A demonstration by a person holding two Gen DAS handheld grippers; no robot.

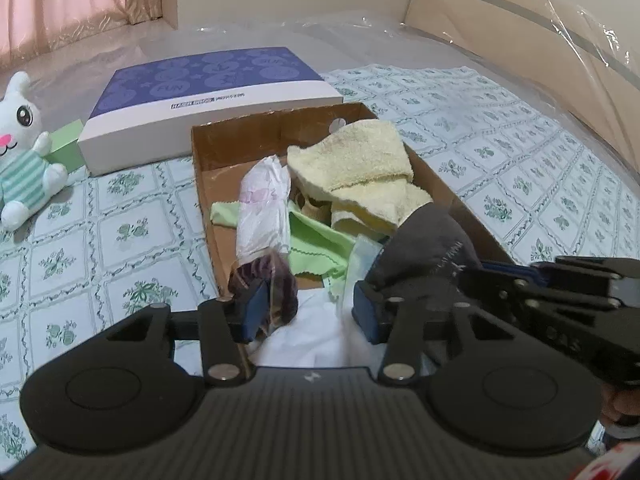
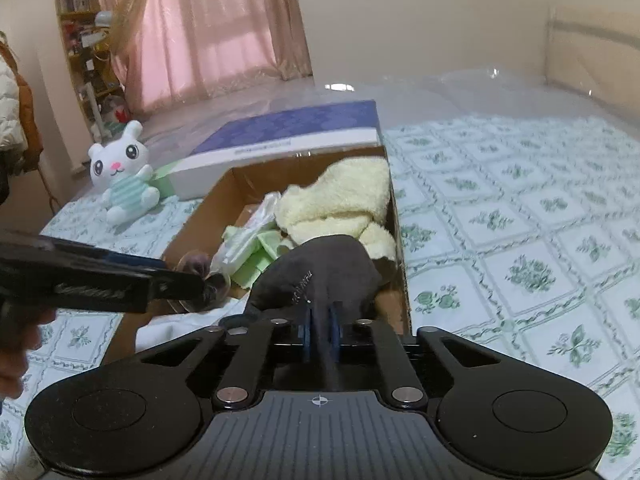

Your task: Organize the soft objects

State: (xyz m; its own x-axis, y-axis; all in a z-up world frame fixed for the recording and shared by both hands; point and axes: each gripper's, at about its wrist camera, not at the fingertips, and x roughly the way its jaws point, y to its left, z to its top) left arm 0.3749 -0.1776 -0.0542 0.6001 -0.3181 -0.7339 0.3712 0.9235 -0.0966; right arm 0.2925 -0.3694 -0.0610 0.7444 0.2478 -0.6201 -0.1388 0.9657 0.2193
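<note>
The dark grey sock point(image 2: 320, 276) hangs over the near right part of the open cardboard box point(image 1: 240, 132), pinched in the right gripper point(image 2: 320, 334), whose blue pads are drawn nearly together on a fold of its cloth. The left gripper point(image 1: 308, 312) reaches over the box's near edge with its jaws about half apart. Its left pad touches a purplish item in a clear wrapper point(image 1: 268, 280); whether the jaws actually grip it cannot be told. White cloth point(image 1: 312, 336) lies below the gap.

Farther inside the box lie a green cloth point(image 1: 316, 240), a white wrapped packet point(image 1: 262, 208) and, at the far right corner, a pale yellow towel point(image 1: 360, 164). The box sits on the bed's floral sheet point(image 1: 500, 160). Beyond its far edge lies a purple-and-white flat box point(image 1: 208, 92), and towards the sheet's left edge sits a white plush bunny point(image 1: 24, 152).
</note>
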